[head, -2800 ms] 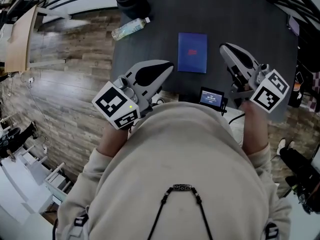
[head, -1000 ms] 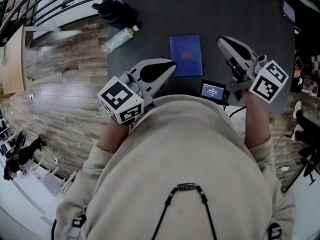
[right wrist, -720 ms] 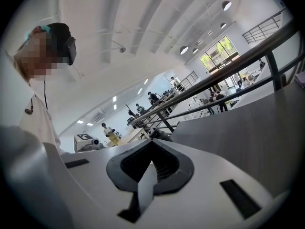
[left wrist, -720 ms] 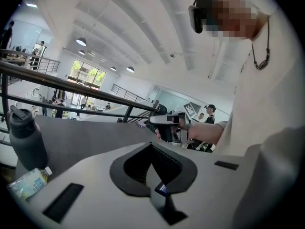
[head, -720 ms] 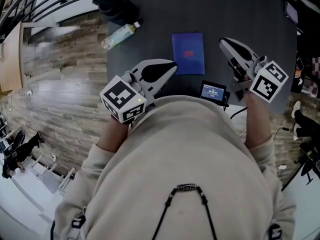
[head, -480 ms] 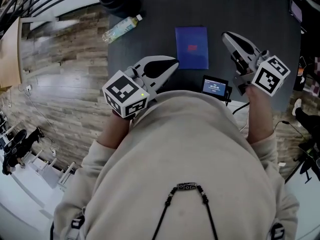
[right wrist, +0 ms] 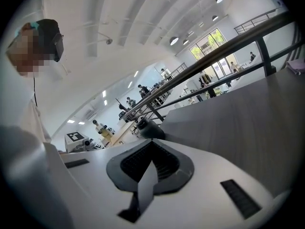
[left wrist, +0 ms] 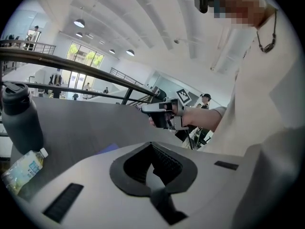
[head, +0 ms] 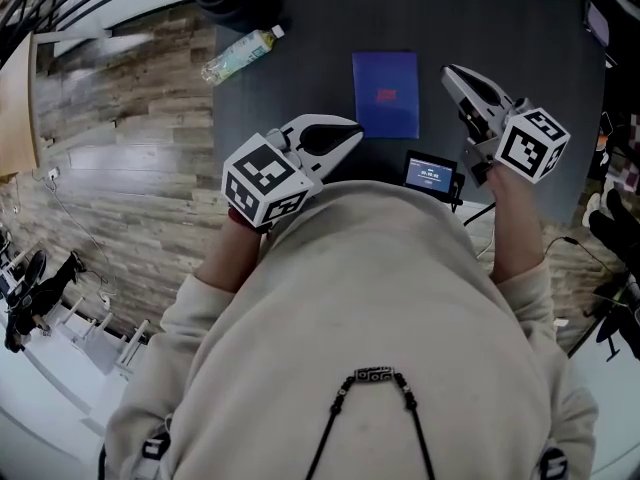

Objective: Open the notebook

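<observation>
My left tongs and right tongs are shut tight and hold nothing. The blue notebook lies closed between them, near the desk's front edge.

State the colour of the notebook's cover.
The notebook is blue with a small red mark; head view shows it best.

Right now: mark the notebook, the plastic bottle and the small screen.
notebook (head: 386, 93), head view, middle of its blue cover
plastic bottle (head: 236, 58), head view, middle of its clear body
small screen (head: 430, 174), head view, centre of the lit display
</observation>
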`<action>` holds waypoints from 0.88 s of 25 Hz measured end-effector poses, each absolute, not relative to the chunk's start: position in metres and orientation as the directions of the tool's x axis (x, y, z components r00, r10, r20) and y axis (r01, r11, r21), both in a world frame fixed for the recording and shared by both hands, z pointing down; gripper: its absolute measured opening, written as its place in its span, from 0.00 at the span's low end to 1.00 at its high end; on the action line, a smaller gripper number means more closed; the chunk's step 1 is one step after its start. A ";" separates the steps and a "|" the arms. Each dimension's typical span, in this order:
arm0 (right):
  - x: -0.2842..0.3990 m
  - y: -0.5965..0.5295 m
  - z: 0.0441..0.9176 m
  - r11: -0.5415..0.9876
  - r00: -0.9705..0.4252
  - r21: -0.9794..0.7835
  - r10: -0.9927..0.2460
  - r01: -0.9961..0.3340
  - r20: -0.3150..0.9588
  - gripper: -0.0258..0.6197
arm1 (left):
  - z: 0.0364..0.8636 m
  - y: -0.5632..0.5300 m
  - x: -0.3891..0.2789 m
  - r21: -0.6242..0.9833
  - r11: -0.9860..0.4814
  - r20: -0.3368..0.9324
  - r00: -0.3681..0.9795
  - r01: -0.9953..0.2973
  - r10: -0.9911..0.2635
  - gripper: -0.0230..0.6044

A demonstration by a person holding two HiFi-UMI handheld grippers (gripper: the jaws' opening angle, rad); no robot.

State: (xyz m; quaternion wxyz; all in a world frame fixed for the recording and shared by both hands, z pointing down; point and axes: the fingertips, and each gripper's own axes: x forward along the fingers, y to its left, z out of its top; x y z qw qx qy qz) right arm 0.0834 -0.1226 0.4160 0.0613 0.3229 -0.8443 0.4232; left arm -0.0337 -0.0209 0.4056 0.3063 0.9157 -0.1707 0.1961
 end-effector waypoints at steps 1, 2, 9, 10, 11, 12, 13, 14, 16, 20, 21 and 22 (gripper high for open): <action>0.084 -0.123 0.420 0.425 -0.781 -0.677 -0.495 -0.601 0.382 0.06 | 0.408 -0.022 -0.033 0.498 -0.754 0.465 0.866 -0.429 -0.186 0.04; 0.085 -0.123 0.425 0.418 -0.777 -0.677 -0.494 -0.606 0.390 0.06 | 0.410 -0.023 -0.032 0.500 -0.754 0.466 0.866 -0.426 -0.180 0.04; 0.086 -0.124 0.453 0.376 -0.754 -0.669 -0.473 -0.641 0.456 0.06 | 0.443 -0.026 -0.034 0.471 -0.777 0.529 0.839 -0.418 -0.130 0.04; 0.085 -0.124 0.457 0.372 -0.752 -0.668 -0.469 -0.644 0.464 0.06 | 0.449 -0.026 -0.035 0.469 -0.776 0.540 0.832 -0.421 -0.125 0.04; 0.085 -0.124 0.461 0.367 -0.750 -0.668 -0.465 -0.647 0.471 0.06 | 0.454 -0.026 -0.037 0.466 -0.777 0.552 0.825 -0.423 -0.119 0.04; 0.084 -0.125 0.465 0.361 -0.747 -0.668 -0.462 -0.650 0.478 0.06 | 0.460 -0.027 -0.038 0.460 -0.780 0.564 0.818 -0.424 -0.112 0.04; 0.085 -0.125 0.469 0.354 -0.744 -0.668 -0.458 -0.654 0.486 0.06 | 0.466 -0.027 -0.039 0.454 -0.784 0.575 0.811 -0.423 -0.104 0.04; 0.085 -0.126 0.474 0.348 -0.742 -0.669 -0.453 -0.657 0.494 0.06 | 0.472 -0.028 -0.039 0.452 -0.786 0.584 0.806 -0.422 -0.096 0.04; 0.083 -0.123 0.485 0.339 -0.744 -0.673 -0.432 -0.657 0.509 0.07 | 0.489 -0.028 -0.042 0.449 -0.787 0.602 0.794 -0.423 -0.083 0.04; 0.075 -0.113 0.509 0.340 -0.748 -0.670 -0.381 -0.660 0.543 0.07 | 0.527 -0.024 -0.057 0.463 -0.758 0.648 0.759 -0.459 -0.064 0.04; 0.075 -0.112 0.515 0.333 -0.745 -0.670 -0.378 -0.663 0.549 0.07 | 0.532 -0.024 -0.060 0.469 -0.751 0.652 0.756 -0.464 -0.059 0.04; 0.076 -0.111 0.520 0.320 -0.742 -0.673 -0.378 -0.666 0.554 0.07 | 0.535 -0.023 -0.061 0.469 -0.752 0.657 0.752 -0.464 -0.054 0.04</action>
